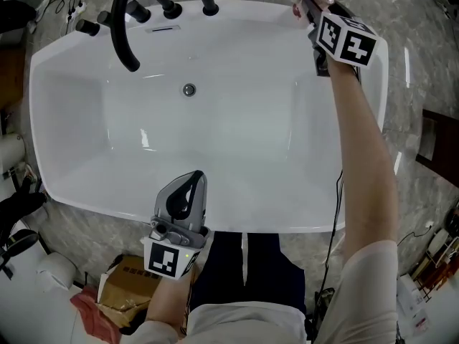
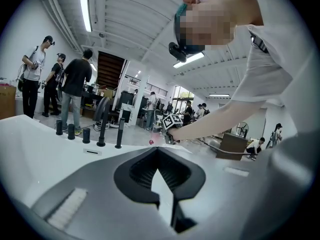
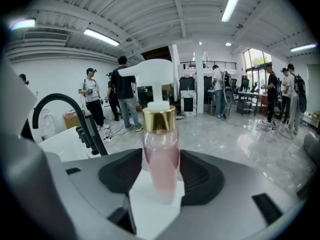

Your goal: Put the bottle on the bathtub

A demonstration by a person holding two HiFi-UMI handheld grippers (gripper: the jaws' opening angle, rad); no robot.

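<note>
Bottle (image 3: 161, 154): clear, slim cylinder holding pink liquid, with a gold collar and a white pump head. It stands upright at the tub's 1 o'clock corner.
Right claw (image 3: 160, 176): grey shell with black ribbed pads, closed on the bottle's body.
Left claw (image 1: 188, 185): tips together and empty, at 6 o'clock by the near rim.
Bathtub (image 1: 237, 9): glossy white with a rounded rim; black arched faucet (image 1: 125, 20) at 11 o'clock.
Risk: the bottle is tall and likely top-heavy, and the rim is slick. Released before its base sits flat, or dragged by a pad, it could topple into the basin.
</note>
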